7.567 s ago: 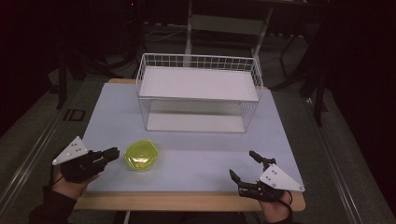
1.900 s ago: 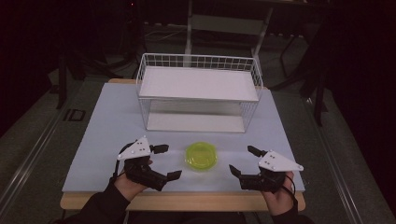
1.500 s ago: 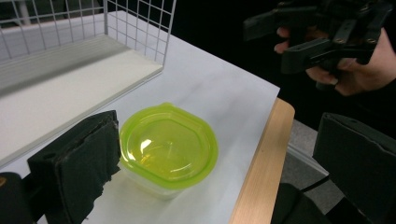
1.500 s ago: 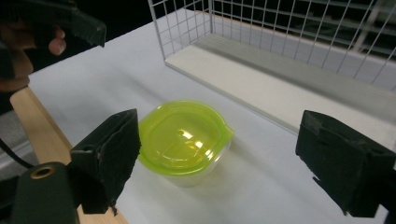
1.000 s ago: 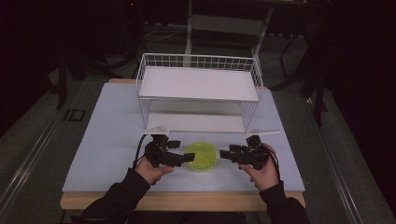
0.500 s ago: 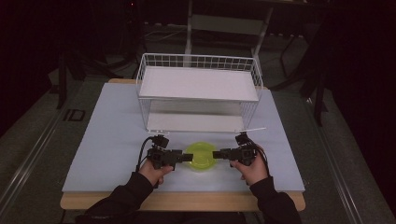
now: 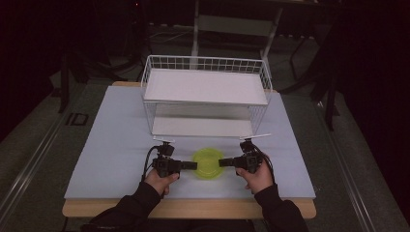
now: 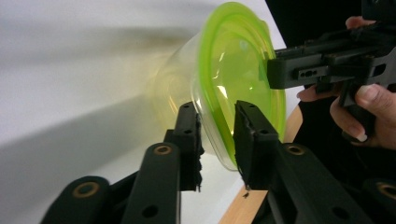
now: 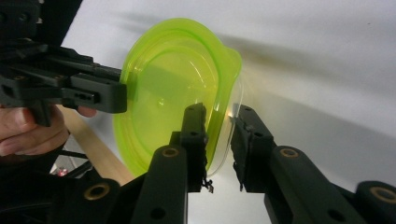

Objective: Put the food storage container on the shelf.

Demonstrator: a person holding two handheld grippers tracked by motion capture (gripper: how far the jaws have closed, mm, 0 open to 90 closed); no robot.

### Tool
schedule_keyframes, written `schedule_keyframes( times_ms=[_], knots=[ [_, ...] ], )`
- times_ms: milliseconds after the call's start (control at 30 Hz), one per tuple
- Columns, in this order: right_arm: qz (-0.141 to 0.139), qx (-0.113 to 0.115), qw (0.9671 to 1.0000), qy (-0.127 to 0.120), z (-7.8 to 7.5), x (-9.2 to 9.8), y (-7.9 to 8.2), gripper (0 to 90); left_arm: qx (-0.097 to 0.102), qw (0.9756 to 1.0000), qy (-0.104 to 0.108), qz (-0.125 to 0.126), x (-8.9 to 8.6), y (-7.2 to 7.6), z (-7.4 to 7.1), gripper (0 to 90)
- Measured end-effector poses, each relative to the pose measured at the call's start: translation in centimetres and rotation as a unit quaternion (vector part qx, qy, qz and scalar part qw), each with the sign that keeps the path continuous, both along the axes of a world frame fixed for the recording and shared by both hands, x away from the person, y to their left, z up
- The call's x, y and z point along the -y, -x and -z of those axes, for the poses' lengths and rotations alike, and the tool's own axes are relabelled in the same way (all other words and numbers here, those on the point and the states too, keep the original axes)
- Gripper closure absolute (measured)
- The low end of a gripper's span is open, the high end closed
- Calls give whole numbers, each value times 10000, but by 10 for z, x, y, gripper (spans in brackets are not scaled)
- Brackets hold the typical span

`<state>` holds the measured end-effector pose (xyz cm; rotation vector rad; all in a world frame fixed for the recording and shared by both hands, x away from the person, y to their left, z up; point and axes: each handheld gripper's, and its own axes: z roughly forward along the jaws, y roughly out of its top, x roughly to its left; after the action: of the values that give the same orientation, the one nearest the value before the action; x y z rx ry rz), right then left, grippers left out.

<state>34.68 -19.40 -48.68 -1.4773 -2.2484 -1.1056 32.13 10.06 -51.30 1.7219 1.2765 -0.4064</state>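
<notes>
seen from above: lime-green lidded container [image 7: 208, 163] sitting on the pale counter [image 7: 111, 145], near its front edge, just in front of the white wire rack [image 7: 205, 99] and centred between both hands. clear tub below, green lid on top.

left claw [image 7: 189, 165] coming in level from the container's left side, right claw [image 7: 225, 163] from its right, tips pointed at each other across the lid. left hand [image 7: 159, 179] and right hand [image 7: 256, 175] wrapped around the claw bodies, dark sleeves [image 7: 130, 210] entering from the bottom edge.

in the left gripper view: left claw [image 8: 216, 133] straddling the rim, one jaw under the clear tub wall, the other over the green lid [image 8: 236, 74]; jaws just been closing, the lid edge between them. pads look pressed to the rim, so clenched on the container. right claw's black jaw at the far rim, fingers [image 8: 364, 105] behind it.

in the right gripper view: right claw [image 9: 219, 135] likewise across the rim, one jaw over the lid [image 9: 173, 79], the other along the clear wall; jaws just been closing, rim between them, gripping the container. left claw's jaw at the opposite edge of the lid.

wooden counter edge [image 9: 95, 151] visible beneath the container.
</notes>
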Motion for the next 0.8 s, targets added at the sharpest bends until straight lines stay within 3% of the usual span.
schedule_keyframes(
  times_ms=[100, 133, 233, 400, 633, 800],
  knots=[
    [-12, 112, 9999, -30, -4, 0, 4, 802, 129, 9999, -79, -59, 0, 4, -4, 806],
    [-23, 230, 9997, 65, -6, -2, 6, 803, 139, 9999, -79, -65, 0, 5, -6, 809],
    [-21, 401, 9992, 38, -13, -2, 10, 804, 290, 9995, 35, -128, -1, 7, -13, 815],
    [0, 690, 9976, -21, -30, -1, 14, 804, 546, 9983, 67, -167, -2, 10, -31, 817],
    [-22, 965, 9953, -26, -54, -3, 18, 805, 746, 9971, 98, -121, -6, 11, -54, 818],
    [-22, 1216, 9925, -87, -77, -7, 20, 805, 1033, 9946, -6, -102, -10, 10, -81, 818]
  ],
)
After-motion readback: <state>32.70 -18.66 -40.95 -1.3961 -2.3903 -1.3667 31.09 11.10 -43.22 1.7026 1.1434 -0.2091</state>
